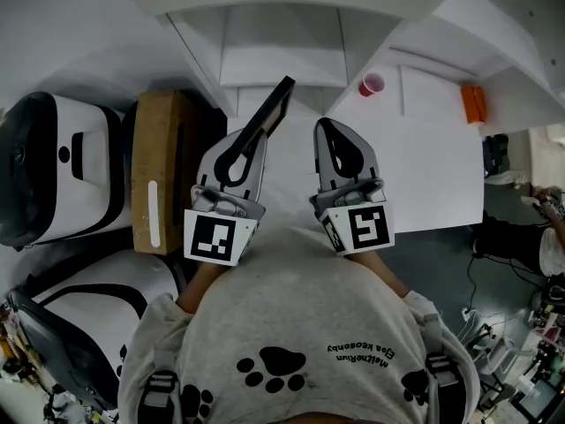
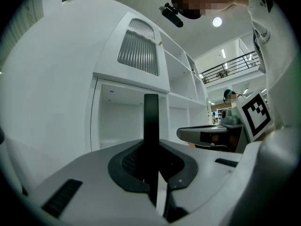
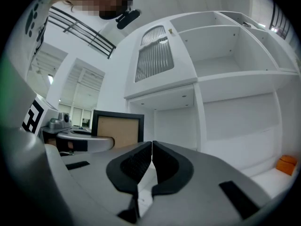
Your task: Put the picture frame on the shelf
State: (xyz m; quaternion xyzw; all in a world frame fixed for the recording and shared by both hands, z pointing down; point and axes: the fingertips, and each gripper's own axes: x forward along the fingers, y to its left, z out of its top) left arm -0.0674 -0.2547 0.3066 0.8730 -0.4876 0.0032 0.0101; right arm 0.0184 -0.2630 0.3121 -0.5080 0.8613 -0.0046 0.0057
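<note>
Okay, left to right: a cardboard box (image 1: 159,170) stands at the left beside white-and-black shells. The left gripper (image 1: 254,138) is held level at belly height, pointing at the white shelf unit (image 1: 282,42), forearm tucked to the body. Its jaws are clamped on the lower edge of the picture frame (image 1: 274,104), which stands upright and edge-on between them, in the air short of the shelf. Just beside it the right gripper (image 1: 332,127) is level and parallel, its jaws pressed together with nothing between them. Each marker cube shows a black-and-white square code. The grey shirt (image 1: 291,325) has paw prints and a small upside-down line I can't read for sure. A red cup (image 1: 372,84) and an orange thing (image 1: 474,103) sit far right.
</note>
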